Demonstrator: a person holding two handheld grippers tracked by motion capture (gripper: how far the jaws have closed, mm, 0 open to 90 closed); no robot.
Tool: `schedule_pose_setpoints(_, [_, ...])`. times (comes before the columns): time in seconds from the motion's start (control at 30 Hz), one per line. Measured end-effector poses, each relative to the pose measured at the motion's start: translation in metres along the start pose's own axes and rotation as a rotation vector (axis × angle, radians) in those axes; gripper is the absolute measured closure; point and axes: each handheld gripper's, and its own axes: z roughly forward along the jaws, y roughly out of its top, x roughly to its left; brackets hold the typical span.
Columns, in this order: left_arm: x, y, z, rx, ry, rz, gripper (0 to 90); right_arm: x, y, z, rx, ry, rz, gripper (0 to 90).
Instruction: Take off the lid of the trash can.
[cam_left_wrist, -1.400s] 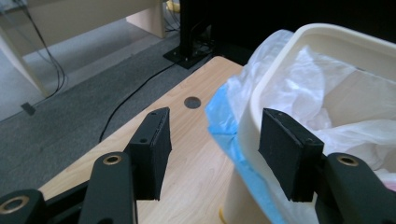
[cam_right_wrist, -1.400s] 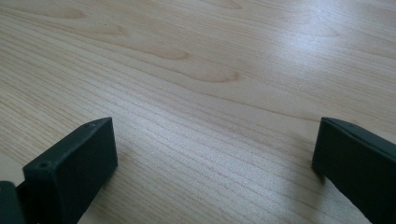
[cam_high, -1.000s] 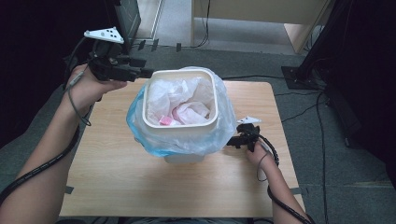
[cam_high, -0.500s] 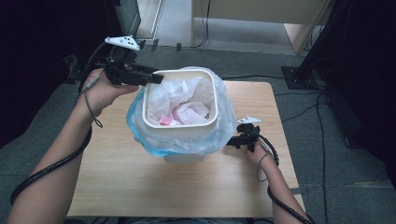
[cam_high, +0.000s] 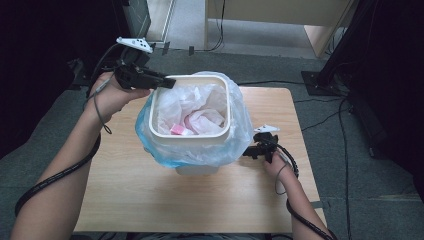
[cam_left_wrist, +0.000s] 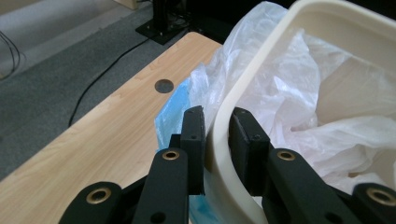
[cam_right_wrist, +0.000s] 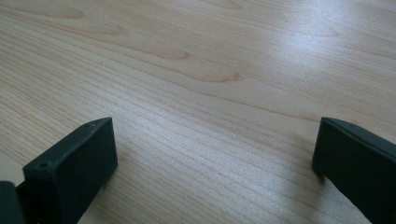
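- At far left, the left tool (cam_high: 167, 82) meets the cream bin (cam_high: 190, 135) at its rear-left corner; its jaws straddle the bin's rim (cam_left_wrist: 219, 126), one outside, one inside, narrowly parted and close against the wall, so contact looks near but cannot be confirmed.
- At centre, the bin stands on the worktop (cam_high: 125, 195), a blue bag (cam_high: 155, 150) turned down over its outside, with crumpled clear plastic (cam_high: 200, 107) inside.
- At right, the right tool (cam_high: 248, 152) rests low by the bag's skirt, jaws wide apart, holding nothing.
- Judgement: the left tool is nearer the rim; a clamp would follow.
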Motion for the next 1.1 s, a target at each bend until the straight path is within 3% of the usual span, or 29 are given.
schedule_pose_setpoints(0.2, [0.002, 0.005, -0.004, 0.018, -0.006, -0.035, 76.0, 0.000, 0.000, 0.000, 0.000, 0.000, 0.000, 0.0])
schedule_pose_setpoints(0.33, [0.003, 0.007, -0.010, 0.004, -0.008, -0.059, 75.8, 0.000, 0.000, 0.000, 0.000, 0.000, 0.000, 0.0])
schedule_pose_setpoints(0.6, [0.009, 0.004, -0.024, -0.002, 0.007, -0.078, 75.6, 0.000, 0.000, 0.000, 0.000, 0.000, 0.000, 0.0])
schedule_pose_setpoints(0.73, [0.009, 0.002, -0.026, 0.009, 0.010, -0.074, 75.6, 0.000, 0.000, 0.000, 0.000, 0.000, 0.000, 0.0])
schedule_pose_setpoints(1.1, [0.014, -0.008, -0.040, -0.016, 0.015, -0.068, 75.1, 0.000, 0.000, 0.000, 0.000, 0.000, -0.001, 0.0])
